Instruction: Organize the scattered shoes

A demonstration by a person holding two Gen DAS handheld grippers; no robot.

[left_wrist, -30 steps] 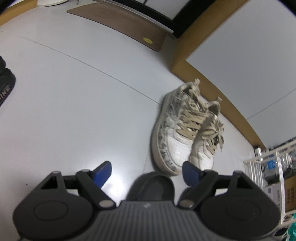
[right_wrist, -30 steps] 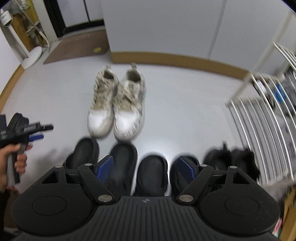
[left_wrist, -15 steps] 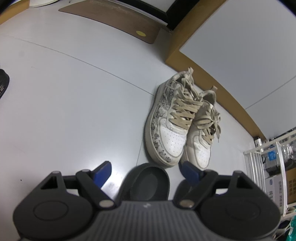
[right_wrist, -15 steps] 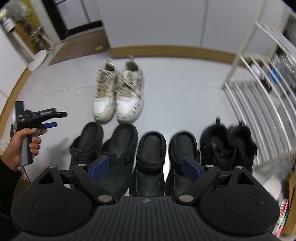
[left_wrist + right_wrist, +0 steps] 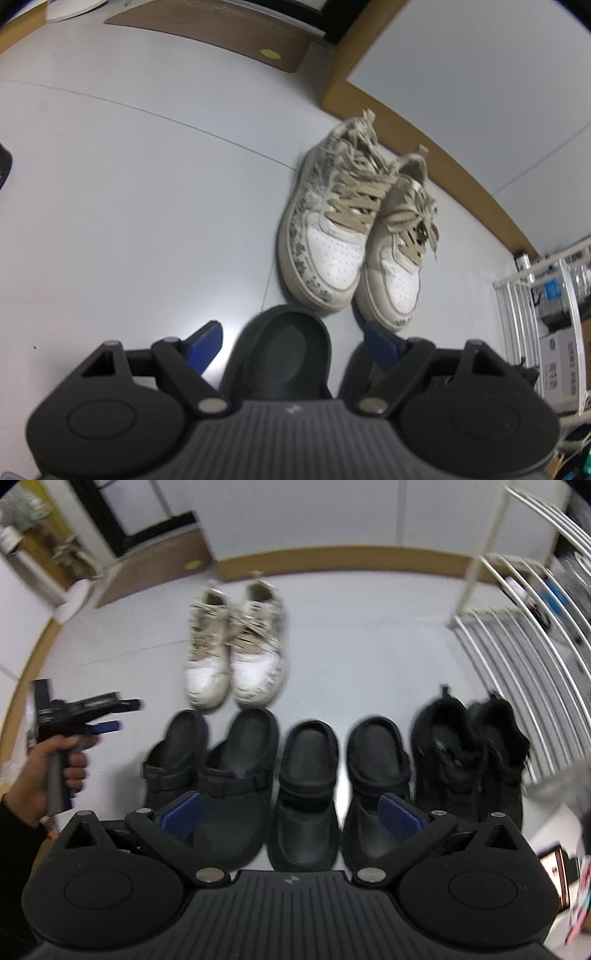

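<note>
A pair of white and beige laced sneakers (image 5: 332, 236) (image 5: 236, 653) stands side by side near the brown skirting. In front of them runs a row of black shoes: two strapped clogs (image 5: 221, 771), two slip-on clogs (image 5: 310, 782) and two fuzzy black shoes (image 5: 469, 749). My right gripper (image 5: 291, 812) hangs above the row, jaws opening, nothing between them. My left gripper (image 5: 294, 343) (image 5: 92, 716) is open and empty, held by a hand at the row's left end, above a black clog (image 5: 291, 354).
A white wire rack (image 5: 517, 602) (image 5: 535, 295) stands to the right of the shoes, with boxes behind it. A brown mat (image 5: 155, 565) (image 5: 221, 40) lies by the dark doorway. Grey floor stretches left of the sneakers.
My right gripper has drawn back, so the whole black row shows, and its jaws have widened. My left gripper has drifted toward the sneakers, which look larger, with more of the clog in view.
</note>
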